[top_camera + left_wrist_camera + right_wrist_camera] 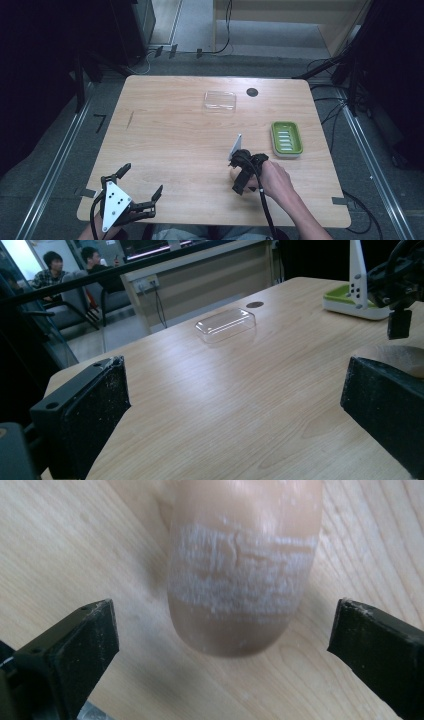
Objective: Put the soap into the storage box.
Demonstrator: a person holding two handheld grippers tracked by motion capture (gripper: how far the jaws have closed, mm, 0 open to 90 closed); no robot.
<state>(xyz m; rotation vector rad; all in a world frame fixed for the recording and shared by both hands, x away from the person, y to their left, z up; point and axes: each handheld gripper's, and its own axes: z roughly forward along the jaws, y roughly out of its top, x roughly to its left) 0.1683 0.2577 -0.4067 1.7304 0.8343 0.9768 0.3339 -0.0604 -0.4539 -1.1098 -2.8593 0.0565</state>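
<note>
The right hand-held gripper [234, 167] points down at a tan bar of soap [243, 565] that lies flat on the table [165, 140]. In the right gripper view its two black jaws are spread wide, one on each side of the soap's round end, and neither jaw touches it. The soap has a dry white patch across its top. Bare wood shows all around it.

The left hand-held gripper [135, 190] sits at the near left corner of the table, close to the front edge. Its jaws are wide apart too and hold nothing.

A green and white soap dish [286, 138] rests just to the right of the right hand-held gripper, near the right edge of the table. A clear plastic lid [220, 100] lies well apart, toward the far edge, with a small dark round hole [252, 92] just beside it.

The middle and left side of the table are bare wood, so there is lots of room to move there. Two people [70, 265] sit far off behind the table, seen in the left gripper view
</note>
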